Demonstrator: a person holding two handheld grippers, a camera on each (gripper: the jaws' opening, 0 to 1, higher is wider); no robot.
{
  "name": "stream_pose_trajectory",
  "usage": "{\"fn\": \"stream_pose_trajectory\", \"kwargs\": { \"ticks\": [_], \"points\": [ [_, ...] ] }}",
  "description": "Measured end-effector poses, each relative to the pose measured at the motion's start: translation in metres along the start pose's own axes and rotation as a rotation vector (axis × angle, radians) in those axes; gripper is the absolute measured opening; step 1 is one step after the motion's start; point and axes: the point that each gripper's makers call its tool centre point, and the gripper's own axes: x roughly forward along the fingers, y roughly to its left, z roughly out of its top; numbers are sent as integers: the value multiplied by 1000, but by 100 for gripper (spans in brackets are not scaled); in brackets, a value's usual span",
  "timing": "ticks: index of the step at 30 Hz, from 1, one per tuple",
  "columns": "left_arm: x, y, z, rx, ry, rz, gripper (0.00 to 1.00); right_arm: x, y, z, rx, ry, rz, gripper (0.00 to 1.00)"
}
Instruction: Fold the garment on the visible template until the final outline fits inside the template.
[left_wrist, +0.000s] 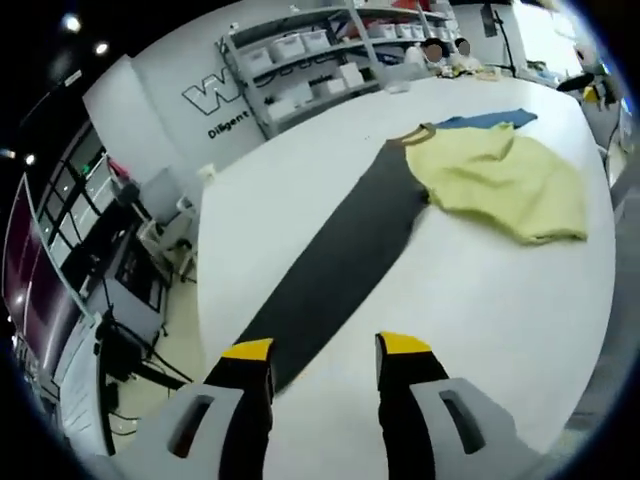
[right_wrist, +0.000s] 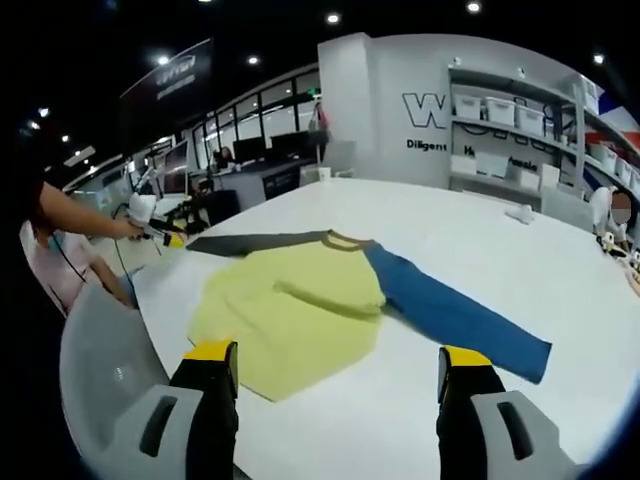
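Observation:
A long-sleeved garment lies flat on the white table (left_wrist: 480, 310). Its yellow body (left_wrist: 500, 178) is partly folded over. One sleeve is dark grey (left_wrist: 340, 260) and stretches straight toward my left gripper (left_wrist: 326, 350), which is open just above the cuff end. The blue sleeve (left_wrist: 490, 120) lies beyond the body. In the right gripper view the yellow body (right_wrist: 290, 310) is close ahead, with the blue sleeve (right_wrist: 460, 320) to its right and the grey sleeve (right_wrist: 250, 242) to its left. My right gripper (right_wrist: 336, 355) hangs open over the table, holding nothing. The left gripper (right_wrist: 165, 237) sits at the grey cuff.
The table's rounded edge (right_wrist: 150, 330) runs close on the left. Shelves with white bins (left_wrist: 300, 60) line the wall with lettering (right_wrist: 430, 110). Desks with monitors (left_wrist: 110, 270) stand beside the table. A person's arm (right_wrist: 75, 215) holds the left gripper.

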Motion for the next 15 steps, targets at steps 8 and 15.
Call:
{"fn": "stream_pose_trajectory", "kwargs": {
  "ticks": [8,15],
  "points": [
    [-2,-30,13,21,-32,-72,57,3,4,-5,0,6,19,81],
    [-5,-53,18,-7,-56,-128,67,7,11,-15,-21,32,37,81]
  ]
}}
